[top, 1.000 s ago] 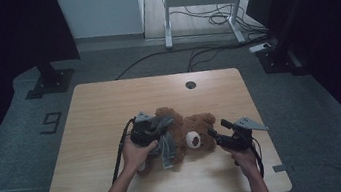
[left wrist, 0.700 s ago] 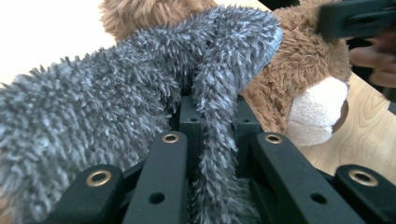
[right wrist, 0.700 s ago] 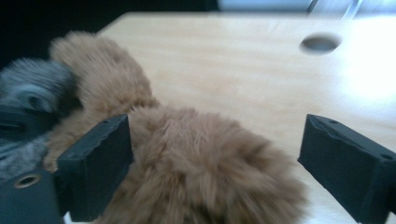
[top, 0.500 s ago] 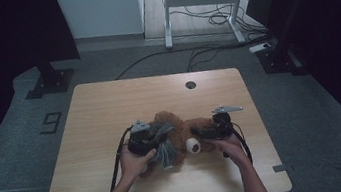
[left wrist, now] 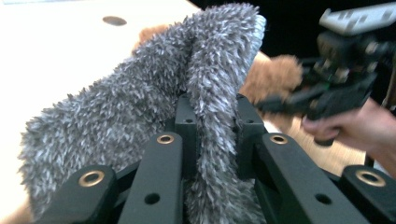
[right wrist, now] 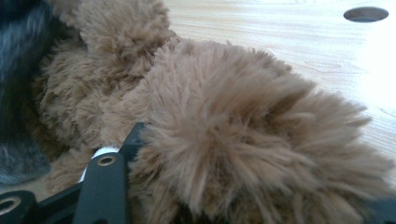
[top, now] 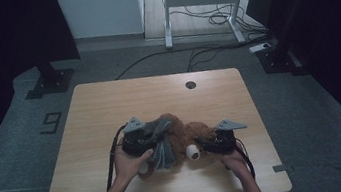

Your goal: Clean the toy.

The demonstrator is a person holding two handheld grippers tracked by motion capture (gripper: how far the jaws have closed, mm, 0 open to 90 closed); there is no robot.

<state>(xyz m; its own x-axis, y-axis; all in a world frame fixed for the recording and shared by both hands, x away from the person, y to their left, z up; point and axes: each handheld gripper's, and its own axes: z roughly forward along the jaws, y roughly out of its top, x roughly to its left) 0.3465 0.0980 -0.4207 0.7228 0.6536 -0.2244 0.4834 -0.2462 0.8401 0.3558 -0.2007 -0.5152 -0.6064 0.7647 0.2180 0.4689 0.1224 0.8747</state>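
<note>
- Near the front edge of the wooden table [top: 110,109] we have a brown teddy bear [top: 184,134] lying between our two hands, its pale muzzle turned toward the right gripper
- our left gripper [left wrist: 212,135] is clenched on a grey fuzzy cloth [left wrist: 140,93]; a fold of it runs up between the jaws, which pinch it from both sides; the rest drapes over the bear's body
- our right gripper [top: 204,145] sits at the bear's head; its jaws have just been closing, and in the right gripper view the brown fur bulges over them, one black jaw beside the plush; we cannot tell whether the pads press on it
- a round cable hole [top: 190,84] lies toward the table's far edge, well apart from the bear
</note>
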